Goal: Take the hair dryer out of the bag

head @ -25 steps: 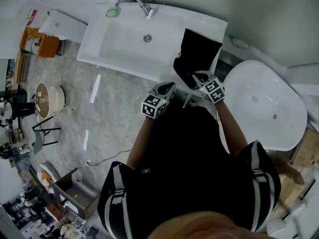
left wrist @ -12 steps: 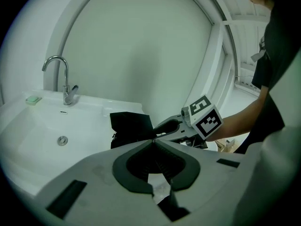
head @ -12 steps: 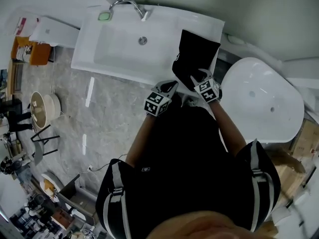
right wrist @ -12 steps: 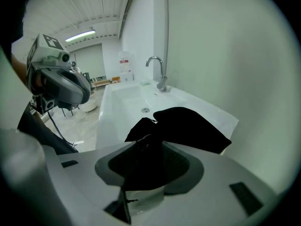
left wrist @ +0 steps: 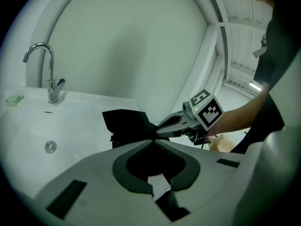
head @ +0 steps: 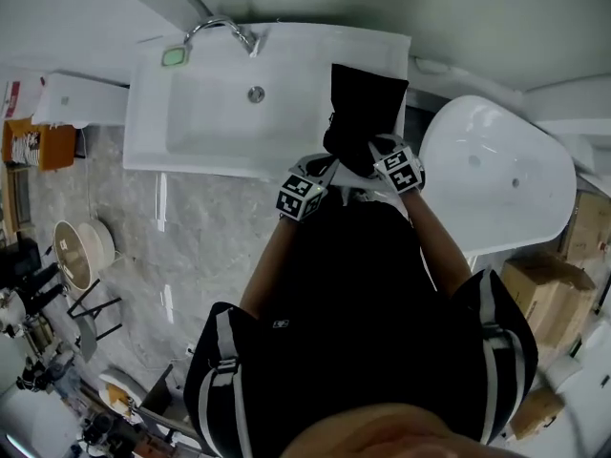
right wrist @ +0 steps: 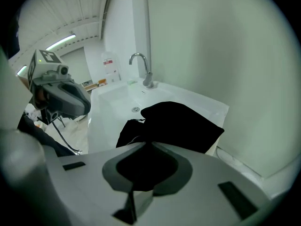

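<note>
**Three cameras on one basin corner**
The head view looks steeply down from overhead onto the left claw (head: pixel 329 163) and right claw (head: pixel 375 148), with the basin (head: pixel 210 132) beyond them. Each claw view sits close behind its own tips. The left one faces the tap (left wrist: pixel 49 81), with the right claw just to its right; the right one faces the tap from the opposite side. All three share the bag (head: pixel 365 98) just ahead of the claws.

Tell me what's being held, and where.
The black bag, by its near edge: left gripper shut on it; right gripper has just closed its jaws onto it.
</note>
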The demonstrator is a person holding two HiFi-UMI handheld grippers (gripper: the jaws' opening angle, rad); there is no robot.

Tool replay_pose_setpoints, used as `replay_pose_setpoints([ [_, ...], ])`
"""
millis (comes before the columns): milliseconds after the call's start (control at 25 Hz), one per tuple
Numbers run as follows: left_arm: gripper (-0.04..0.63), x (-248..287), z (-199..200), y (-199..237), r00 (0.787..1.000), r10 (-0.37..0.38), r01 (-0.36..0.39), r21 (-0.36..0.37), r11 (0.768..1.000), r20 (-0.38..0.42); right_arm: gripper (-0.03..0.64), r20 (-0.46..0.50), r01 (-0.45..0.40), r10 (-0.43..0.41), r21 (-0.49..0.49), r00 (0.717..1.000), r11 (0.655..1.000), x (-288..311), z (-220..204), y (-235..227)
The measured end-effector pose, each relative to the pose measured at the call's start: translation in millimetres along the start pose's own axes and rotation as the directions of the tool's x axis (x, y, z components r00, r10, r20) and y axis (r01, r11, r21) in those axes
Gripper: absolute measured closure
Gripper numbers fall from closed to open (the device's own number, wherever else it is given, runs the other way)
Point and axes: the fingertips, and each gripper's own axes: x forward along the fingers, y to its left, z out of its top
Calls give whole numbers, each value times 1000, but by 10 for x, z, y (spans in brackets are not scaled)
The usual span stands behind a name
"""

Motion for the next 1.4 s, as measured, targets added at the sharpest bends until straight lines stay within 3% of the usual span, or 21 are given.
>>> replay_pose_setpoints([
  [240, 577, 272, -55, 43, 989, -127, 133, 76, 988, -74, 537, 45, 56, -58, 44, 997, 997, -75, 146, -139],
  [440, 577, 590, -190, -56, 956, -206, 241, 155, 958, -209, 537, 51, 90, -94, 64, 994, 994, -157, 252, -165],
  [640, 576, 871, -119, -102, 938, -268, 298, 117, 947, -217, 537, 63, 122, -127, 90, 990, 989, -218, 319, -190],
  [800, 569, 1071, -118, 23, 948, -213, 242, 103, 965, -235, 537, 55, 117, -124, 108, 991, 987, -258, 301, -206],
  [920, 488, 1197, -110, 136, 960, -136, 166, 106, 980, -247, 537, 63, 105, -114, 124, 992, 987, -273, 306, -239],
  [1080, 435, 1348, -98, 231, 958, -54, 88, 109, 990, -282, 537, 82, 77, -88, 119, 993, 990, -234, 364, -266],
  [1400, 426, 1609, -175, 308, 949, 1, 28, 87, 996, -314, 537, 94, -8, -4, 125, 996, 992, -223, 410, -311],
])
